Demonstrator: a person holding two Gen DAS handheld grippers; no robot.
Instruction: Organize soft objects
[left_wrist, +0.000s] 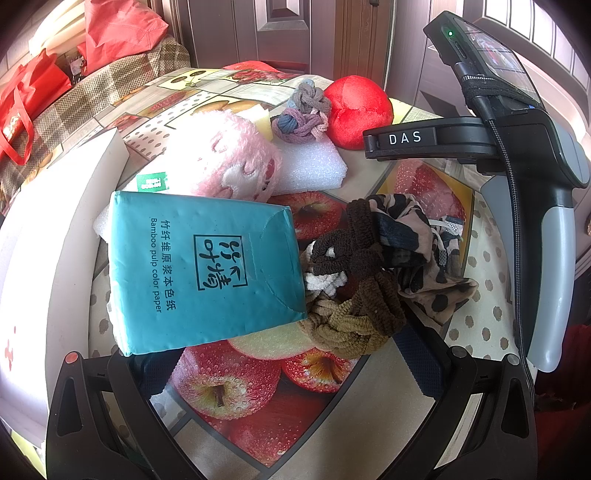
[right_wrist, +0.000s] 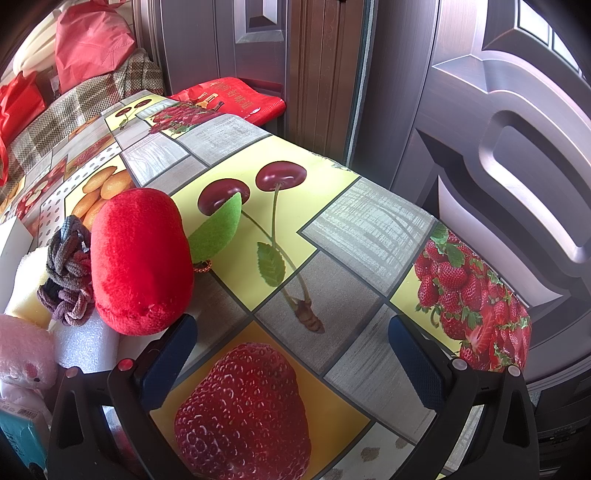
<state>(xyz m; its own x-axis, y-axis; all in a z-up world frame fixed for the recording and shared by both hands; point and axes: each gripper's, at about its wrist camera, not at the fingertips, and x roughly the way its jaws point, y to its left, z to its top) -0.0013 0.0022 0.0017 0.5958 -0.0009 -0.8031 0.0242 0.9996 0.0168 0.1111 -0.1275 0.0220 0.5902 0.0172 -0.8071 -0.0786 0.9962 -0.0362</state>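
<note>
Tools (left_wrist: 291, 373) (right_wrist: 291, 365) hover level, jaws spread, above table (right_wrist: 332, 221).

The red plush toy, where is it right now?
The red plush toy lies on the fruit-print tablecloth at the left of the right wrist view, beside the knotted hair ties, just ahead of the open right gripper.

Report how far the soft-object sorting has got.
Nothing looks sorted yet. The teal tissue pack, pink fluffy plush, brown knotted hair ties, red plush fruit and white foam block lie jumbled together. Both the left gripper and right gripper are open and empty. All sorting remains.
</note>
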